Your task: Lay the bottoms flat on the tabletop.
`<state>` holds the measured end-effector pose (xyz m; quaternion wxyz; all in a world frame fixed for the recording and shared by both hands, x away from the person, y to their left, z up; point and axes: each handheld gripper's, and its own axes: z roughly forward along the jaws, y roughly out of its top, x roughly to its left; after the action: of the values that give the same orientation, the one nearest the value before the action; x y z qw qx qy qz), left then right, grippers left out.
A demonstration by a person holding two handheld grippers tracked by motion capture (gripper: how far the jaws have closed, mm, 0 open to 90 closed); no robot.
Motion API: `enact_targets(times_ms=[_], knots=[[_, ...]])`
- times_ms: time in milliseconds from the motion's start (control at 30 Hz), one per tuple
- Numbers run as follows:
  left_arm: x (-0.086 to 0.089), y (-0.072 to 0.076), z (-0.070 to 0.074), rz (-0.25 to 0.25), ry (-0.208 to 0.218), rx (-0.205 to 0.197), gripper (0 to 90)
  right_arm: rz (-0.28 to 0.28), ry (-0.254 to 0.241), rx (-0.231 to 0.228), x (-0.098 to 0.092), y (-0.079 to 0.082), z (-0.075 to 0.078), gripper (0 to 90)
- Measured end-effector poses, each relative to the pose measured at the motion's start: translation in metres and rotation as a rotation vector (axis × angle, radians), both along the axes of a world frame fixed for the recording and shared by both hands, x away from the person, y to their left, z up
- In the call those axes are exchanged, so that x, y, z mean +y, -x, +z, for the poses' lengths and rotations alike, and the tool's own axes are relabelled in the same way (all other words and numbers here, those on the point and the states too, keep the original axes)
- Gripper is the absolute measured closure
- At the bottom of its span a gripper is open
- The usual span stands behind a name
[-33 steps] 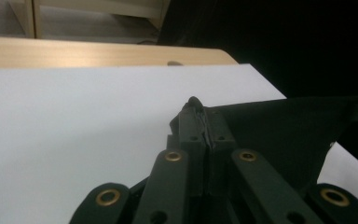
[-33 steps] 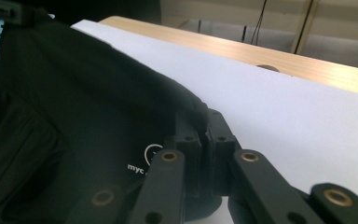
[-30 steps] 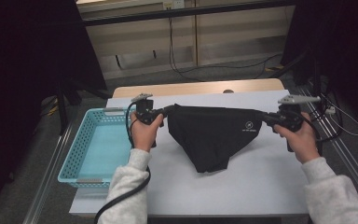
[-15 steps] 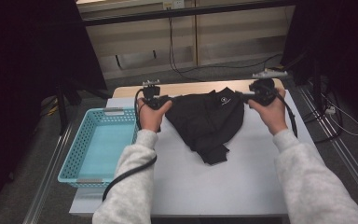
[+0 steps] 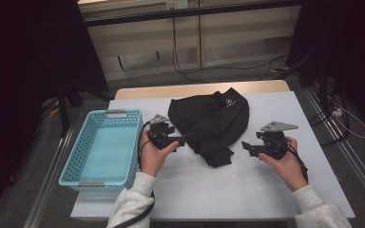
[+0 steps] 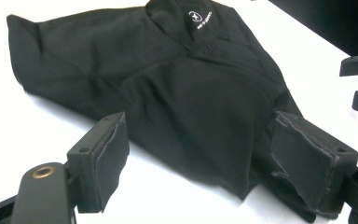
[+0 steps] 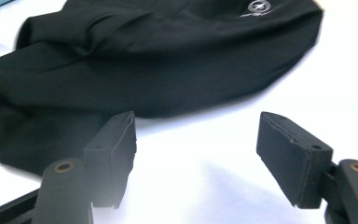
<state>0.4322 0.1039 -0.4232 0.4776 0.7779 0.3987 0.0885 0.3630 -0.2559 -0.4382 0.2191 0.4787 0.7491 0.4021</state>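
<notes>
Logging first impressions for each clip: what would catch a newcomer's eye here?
A crumpled black garment lies mid-table on the white table. A hand-held gripper flanks it on each side, left gripper and right gripper, both with fingers open and nothing between them. A light blue basket sits at the table's left edge.

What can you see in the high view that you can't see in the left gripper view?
High view alone: the light blue plastic basket left of the cloth, both hands, cables on the floor, and the left gripper seen from above. Left gripper view alone: the soft black pads of that open gripper up close, nothing pinched. Both share: the crumpled black cloth garment with its small white logo, the white table, and the right gripper.
</notes>
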Motion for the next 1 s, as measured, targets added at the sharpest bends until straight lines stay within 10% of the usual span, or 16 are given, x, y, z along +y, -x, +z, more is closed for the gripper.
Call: enact_targets(times_ms=[433,1000], knots=[[-0.004,0.008,-0.004,-0.043,-0.021,0.008,19.1,0.093,0.034,0.007,0.022,0.003,-0.007,37.1],[0.000,0.016,-0.003,-0.033,-0.029,0.001,19.5,0.382,0.078,0.016,0.094,0.018,-0.008,48.4]])
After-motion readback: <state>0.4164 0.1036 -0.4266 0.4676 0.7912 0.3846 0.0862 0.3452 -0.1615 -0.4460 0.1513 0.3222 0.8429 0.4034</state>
